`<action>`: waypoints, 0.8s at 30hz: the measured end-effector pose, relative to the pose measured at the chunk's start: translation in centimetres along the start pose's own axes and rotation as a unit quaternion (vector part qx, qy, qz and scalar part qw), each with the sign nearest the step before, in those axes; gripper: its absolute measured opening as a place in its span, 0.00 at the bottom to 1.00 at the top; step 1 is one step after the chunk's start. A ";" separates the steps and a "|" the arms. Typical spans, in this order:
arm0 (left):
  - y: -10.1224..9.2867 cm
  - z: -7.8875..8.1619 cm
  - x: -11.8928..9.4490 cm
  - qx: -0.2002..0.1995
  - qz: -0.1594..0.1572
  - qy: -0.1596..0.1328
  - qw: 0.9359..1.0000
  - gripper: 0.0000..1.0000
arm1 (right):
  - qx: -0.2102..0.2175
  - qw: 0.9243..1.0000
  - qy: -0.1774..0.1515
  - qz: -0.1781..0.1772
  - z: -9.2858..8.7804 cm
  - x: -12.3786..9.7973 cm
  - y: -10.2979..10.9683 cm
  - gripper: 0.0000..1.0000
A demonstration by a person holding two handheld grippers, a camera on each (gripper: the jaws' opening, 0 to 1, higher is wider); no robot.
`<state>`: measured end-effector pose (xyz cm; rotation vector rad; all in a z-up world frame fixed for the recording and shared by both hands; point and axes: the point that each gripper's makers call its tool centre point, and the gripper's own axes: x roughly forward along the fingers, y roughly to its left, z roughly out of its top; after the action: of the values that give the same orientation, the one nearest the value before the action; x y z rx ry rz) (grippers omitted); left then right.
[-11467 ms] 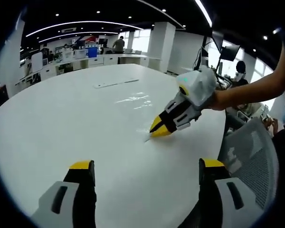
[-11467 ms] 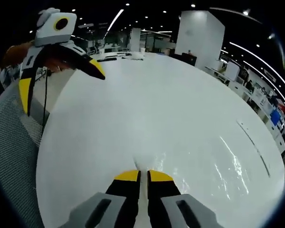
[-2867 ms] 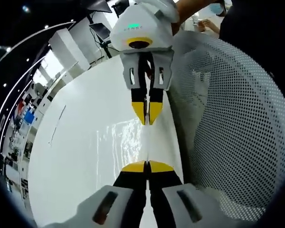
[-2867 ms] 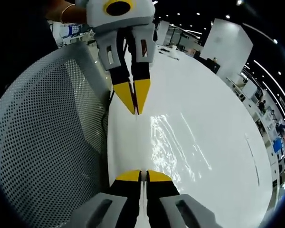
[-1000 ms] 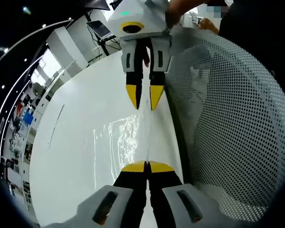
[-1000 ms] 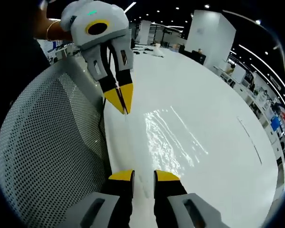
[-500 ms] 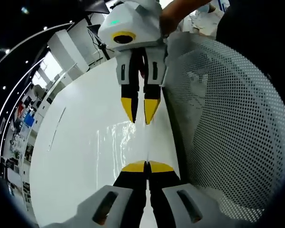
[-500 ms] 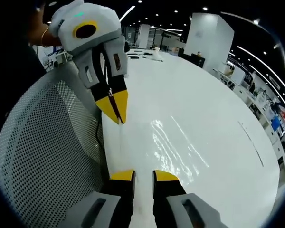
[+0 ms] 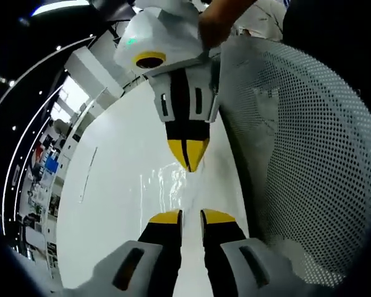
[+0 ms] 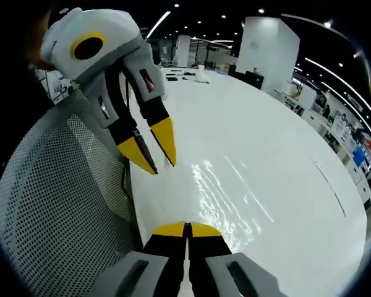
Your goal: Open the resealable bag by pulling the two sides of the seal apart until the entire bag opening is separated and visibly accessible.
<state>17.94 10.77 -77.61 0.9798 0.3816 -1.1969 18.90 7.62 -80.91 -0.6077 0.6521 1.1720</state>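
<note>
Here the clear resealable bag [image 9: 173, 182] lies flat on the white counter [image 9: 111, 185], near the edge by the mesh chair [image 9: 297, 154], between the two grippers; the right gripper [image 10: 187, 228] has its jaws pressed together, seemingly pinching one lip of the bag, though the film is too clear to be sure; the left gripper [image 9: 191, 215] has its jaws a little apart, holding nothing I can make out. The risk, as I judge it: with a single side held, any pull merely drags the whole bag along the counter, the seal staying shut; the thin film may also slip from the closed jaws, or the left jaws close on both layers at once.
</note>
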 end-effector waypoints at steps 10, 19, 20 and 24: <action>-1.3 1.3 1.0 0.016 -0.004 -0.009 1.000 0.11 | -0.001 1.000 -0.016 0.007 1.9 0.4 0.4 0.00; -0.9 -0.1 1.3 0.028 0.009 0.027 0.999 0.09 | 0.031 0.998 -0.053 0.021 3.7 0.3 1.1 0.00; -0.8 -0.3 1.3 0.023 0.010 0.028 0.999 0.08 | 0.031 0.998 -0.053 0.021 3.7 0.3 1.1 0.00; -0.6 -0.7 1.2 0.000 0.015 0.030 0.999 0.03 | 0.032 0.998 -0.052 0.016 3.8 0.2 0.7 0.00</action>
<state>17.99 10.60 -79.14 1.0204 0.4121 -1.1425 18.78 10.68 -78.57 -0.4807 0.6090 1.2001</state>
